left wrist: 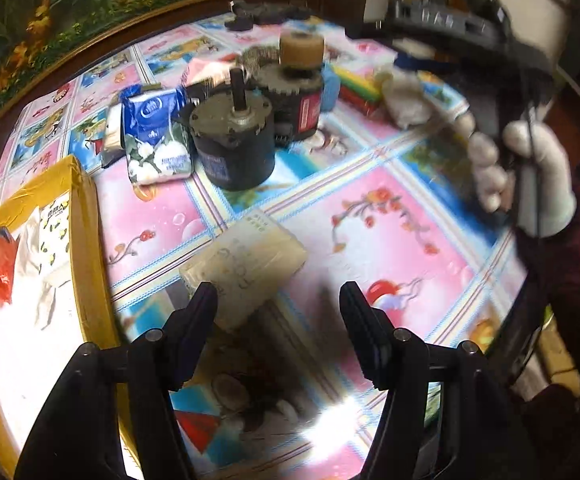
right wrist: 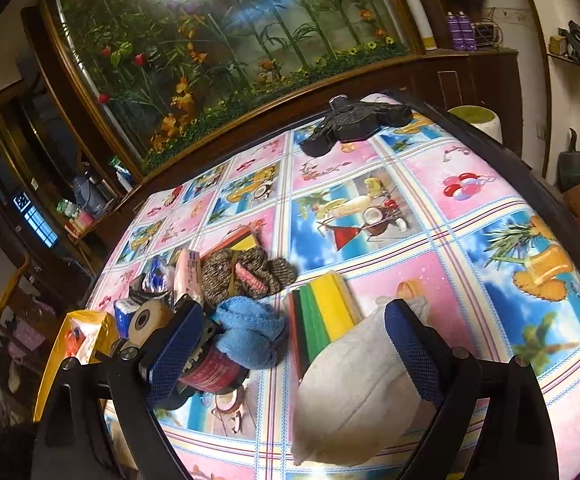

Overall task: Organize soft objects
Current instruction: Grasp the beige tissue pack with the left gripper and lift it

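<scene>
While most of the soft goods are left on the patterned table (right wrist: 430,216) — a white cloth (right wrist: 354,384), a blue towel (right wrist: 250,336), knitted items (right wrist: 246,272), a sponge stack (right wrist: 326,308) and a cotton-ball pack (left wrist: 158,136) beside two motors (left wrist: 234,140) — only a few items are seen in the yellow box (left wrist: 86,216) at the table's left edge, so the task is judged barely begun. The left gripper (left wrist: 278,300) is held spread above a pale wrapped block (left wrist: 246,260), nothing pinched, and the right gripper (right wrist: 294,332) is spread around the white cloth, not yet pressed. Open room is offered on the table's right side; the middle cluster is crowded.
</scene>
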Available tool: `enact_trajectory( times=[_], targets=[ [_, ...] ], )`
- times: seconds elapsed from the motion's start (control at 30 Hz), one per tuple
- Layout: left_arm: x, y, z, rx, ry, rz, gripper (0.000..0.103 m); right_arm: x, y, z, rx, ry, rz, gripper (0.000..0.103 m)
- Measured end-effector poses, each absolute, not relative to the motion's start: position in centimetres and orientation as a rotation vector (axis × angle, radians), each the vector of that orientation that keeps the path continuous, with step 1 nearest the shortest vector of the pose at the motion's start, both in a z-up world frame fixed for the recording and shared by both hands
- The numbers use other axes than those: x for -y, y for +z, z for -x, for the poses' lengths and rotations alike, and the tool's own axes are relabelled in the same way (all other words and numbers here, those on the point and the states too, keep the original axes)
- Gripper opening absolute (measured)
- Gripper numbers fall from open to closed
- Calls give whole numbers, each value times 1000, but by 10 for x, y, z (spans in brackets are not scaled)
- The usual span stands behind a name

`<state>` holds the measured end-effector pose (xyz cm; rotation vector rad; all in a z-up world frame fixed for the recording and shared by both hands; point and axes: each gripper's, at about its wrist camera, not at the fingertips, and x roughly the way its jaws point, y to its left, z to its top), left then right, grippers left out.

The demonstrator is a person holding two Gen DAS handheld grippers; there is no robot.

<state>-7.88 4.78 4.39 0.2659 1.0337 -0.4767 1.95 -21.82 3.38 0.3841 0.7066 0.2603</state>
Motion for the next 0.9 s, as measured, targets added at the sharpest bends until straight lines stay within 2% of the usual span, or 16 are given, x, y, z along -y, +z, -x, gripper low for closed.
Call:
enact_trajectory(
  times=[0.07,0.2,0.23,0.4,0.5,0.67,0.9],
  targets=[
    [-48,45,75,-1005,-461,-294,70,224,32,-20,-710,244,-397,94],
    [-36,32,60,-973,-455,-480,70,230,30,-23,-723,221,-406,94],
    [-33,24,52,-999,-467,-507,73,231,30,-23,-724,215,-404,94],
    [-40,19,37,-1093,-471,-402,77,235,31,-26,-729,203,-404,94],
    [-41,18,48,-1134,-486,-307,69,241,32,-25,-722,215,-434,94],
    [-29,17,62,-1106,-441,-303,70,267,41,-14,-665,272,-534,94],
    [-26,15,50,-1055,-379,-213,78,303,38,13,-749,175,-493,96]
  ],
)
